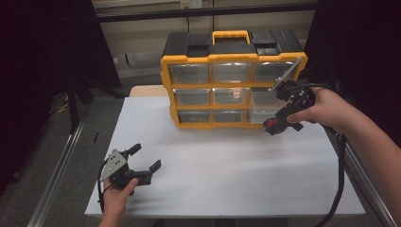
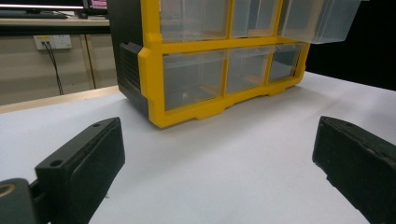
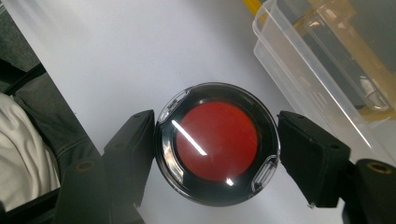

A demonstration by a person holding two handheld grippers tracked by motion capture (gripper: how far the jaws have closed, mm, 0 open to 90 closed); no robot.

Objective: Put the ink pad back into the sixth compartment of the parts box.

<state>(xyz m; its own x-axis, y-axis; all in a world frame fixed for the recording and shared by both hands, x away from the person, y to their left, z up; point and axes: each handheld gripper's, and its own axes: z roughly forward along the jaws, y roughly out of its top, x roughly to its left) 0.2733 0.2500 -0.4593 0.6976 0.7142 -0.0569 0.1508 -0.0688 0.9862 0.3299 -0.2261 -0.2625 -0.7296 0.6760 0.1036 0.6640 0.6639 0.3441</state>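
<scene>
A yellow and black organiser point(image 1: 232, 58) with clear drawers stands upright at the back of the white table point(image 1: 222, 165). Its middle-right drawer point(image 1: 261, 111) is pulled out, and the same drawer point(image 3: 322, 70) looks empty from the right gripper view. My right gripper point(image 1: 274, 125) hangs just in front of that drawer, shut on a round black case with a red inside point(image 1: 271, 125). The case point(image 3: 217, 142) fills the gap between both pads. My left gripper point(image 1: 145, 158) rests low at the table's near left, open with nothing in it, facing the organiser point(image 2: 154, 84).
The table's near edge runs just behind my left hand point(image 1: 116, 196). A metal rail point(image 1: 61, 163) lines the floor at the left, and a wall socket with cables point(image 2: 52, 43) sits behind the table. The right gripper's cable point(image 1: 341, 179) trails off the right edge.
</scene>
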